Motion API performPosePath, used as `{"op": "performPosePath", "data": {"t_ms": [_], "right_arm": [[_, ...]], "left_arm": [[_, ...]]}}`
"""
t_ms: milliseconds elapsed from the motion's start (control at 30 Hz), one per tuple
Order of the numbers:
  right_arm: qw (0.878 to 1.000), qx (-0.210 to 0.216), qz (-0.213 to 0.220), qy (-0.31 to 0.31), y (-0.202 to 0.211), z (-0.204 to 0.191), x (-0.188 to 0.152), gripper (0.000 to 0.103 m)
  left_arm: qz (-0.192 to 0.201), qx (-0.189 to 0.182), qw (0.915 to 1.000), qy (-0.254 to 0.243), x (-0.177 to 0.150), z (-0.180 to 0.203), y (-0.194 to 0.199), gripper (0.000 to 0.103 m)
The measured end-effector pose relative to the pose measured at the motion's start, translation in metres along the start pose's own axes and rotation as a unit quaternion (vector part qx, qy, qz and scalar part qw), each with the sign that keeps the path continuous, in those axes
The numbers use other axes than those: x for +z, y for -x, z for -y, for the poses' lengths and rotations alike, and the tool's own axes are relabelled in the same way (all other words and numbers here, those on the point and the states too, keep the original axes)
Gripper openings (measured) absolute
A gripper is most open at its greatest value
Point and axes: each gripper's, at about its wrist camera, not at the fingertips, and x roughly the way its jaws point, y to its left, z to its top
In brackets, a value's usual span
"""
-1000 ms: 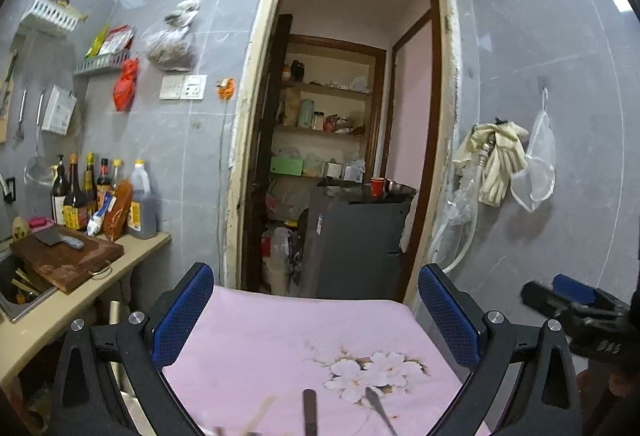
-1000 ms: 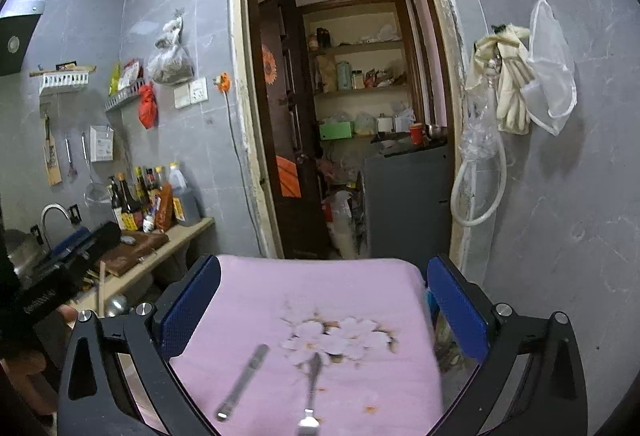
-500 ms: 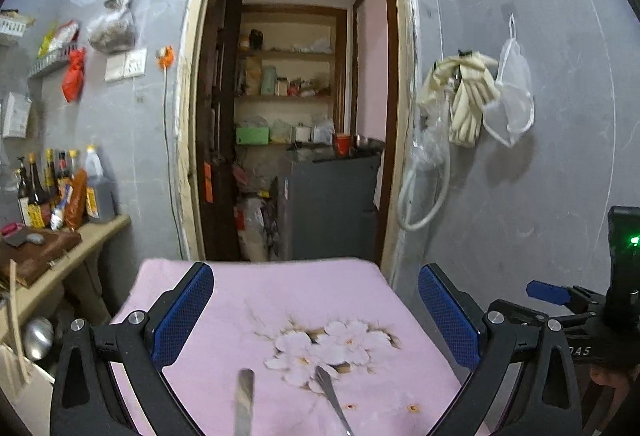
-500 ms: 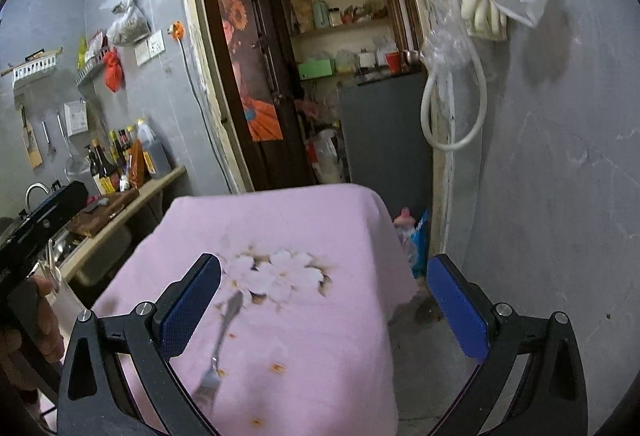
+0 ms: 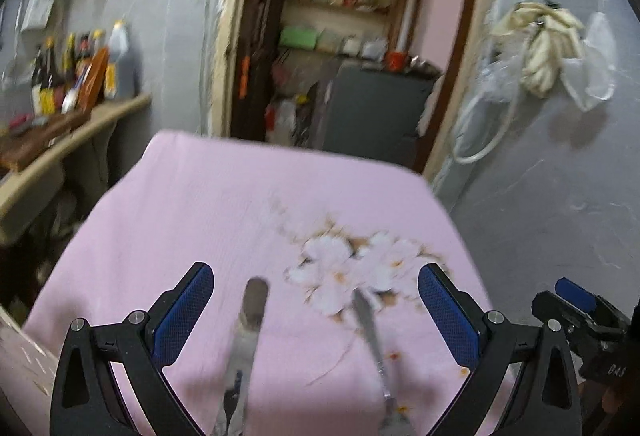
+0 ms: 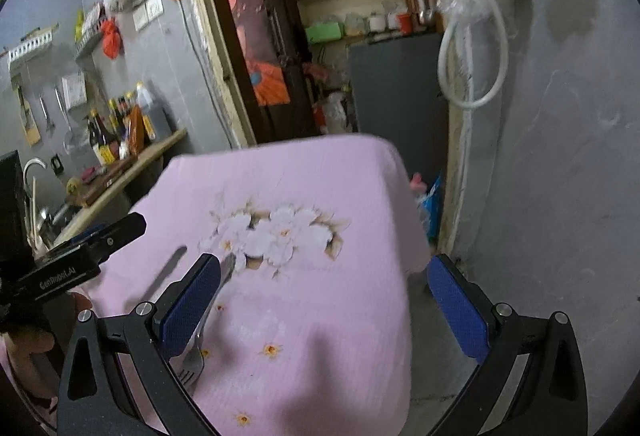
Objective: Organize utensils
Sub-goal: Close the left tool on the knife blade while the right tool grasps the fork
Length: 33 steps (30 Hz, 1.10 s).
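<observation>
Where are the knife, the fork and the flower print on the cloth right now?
knife [image 5: 245, 332]: left wrist view, middle of its length.
fork [image 6: 200, 330]: right wrist view, neck just above the tines.
flower print [image 6: 276, 234]: right wrist view, central white petals on the pink cloth.

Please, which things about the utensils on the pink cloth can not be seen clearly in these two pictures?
- Knife: left wrist view is motion-blurred and the bottom edge cuts off its near end, so blade and handle are hard to tell apart.
- Fork: left wrist view cuts its head at the bottom edge.
- Fork: in the right wrist view the right gripper's left finger covers part of its handle.
</observation>
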Motion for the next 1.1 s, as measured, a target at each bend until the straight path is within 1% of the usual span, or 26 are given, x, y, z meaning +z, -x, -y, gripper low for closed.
{"op": "performPosePath", "data": {"t_ms": [33,167,200,233,267,300,333,400,467,533,667,800,833,967,1100], "right_arm": [[1.0,0.003,-0.008,0.001,-0.006,-0.002,-0.001,0.102],[0.999,0.013,-0.045,0.011,-0.031,-0.01,-0.008,0.101],[0.998,0.014,-0.055,0.015,-0.037,-0.013,-0.011,0.097],[0.998,0.017,-0.062,0.019,-0.041,-0.015,-0.013,0.09],[0.997,0.025,-0.071,0.023,-0.047,-0.019,-0.015,0.086],[0.996,0.027,-0.077,0.027,-0.051,-0.023,-0.017,0.079],[0.995,0.03,-0.085,0.031,-0.055,-0.026,-0.019,0.074],[0.993,0.049,-0.103,0.036,-0.064,-0.032,-0.025,0.065],[0.991,0.061,-0.112,0.04,-0.07,-0.038,-0.026,0.063],[0.988,0.074,-0.126,0.048,-0.076,-0.046,-0.028,0.058],[0.984,0.091,-0.143,0.062,-0.085,-0.057,-0.028,0.05],[0.978,0.115,-0.157,0.074,-0.097,-0.069,-0.026,0.04],[0.977,0.121,-0.16,0.075,-0.099,-0.071,-0.026,0.037],[0.972,0.131,-0.176,0.084,-0.11,-0.084,-0.026,0.034],[0.97,0.126,-0.184,0.098,-0.118,-0.097,-0.026,0.033]], "left_arm": [[-0.012,0.004,0.9999,0.006,-0.002,-0.004,-0.006,0.102],[-0.045,0.015,0.9987,0.016,-0.009,-0.012,-0.019,0.092],[-0.052,0.02,0.9983,0.017,-0.011,-0.014,-0.022,0.089],[-0.06,0.024,0.9977,0.018,-0.014,-0.016,-0.025,0.087],[-0.065,0.028,0.9973,0.021,-0.016,-0.018,-0.026,0.084],[-0.075,0.032,0.9963,0.026,-0.018,-0.021,-0.029,0.08],[-0.083,0.036,0.9955,0.03,-0.02,-0.023,-0.031,0.078],[-0.098,0.042,0.9937,0.035,-0.023,-0.026,-0.035,0.071],[-0.113,0.044,0.992,0.036,-0.024,-0.028,-0.041,0.066],[-0.126,0.043,0.9904,0.038,-0.026,-0.03,-0.045,0.063],[-0.135,0.043,0.9885,0.054,-0.028,-0.036,-0.049,0.06],[-0.136,0.041,0.9871,0.073,-0.029,-0.043,-0.048,0.051],[-0.137,0.041,0.987,0.074,-0.029,-0.044,-0.048,0.05],[-0.136,0.04,0.987,0.075,-0.029,-0.044,-0.049,0.049],[-0.136,0.04,0.9871,0.075,-0.029,-0.043,-0.049,0.049]]}}
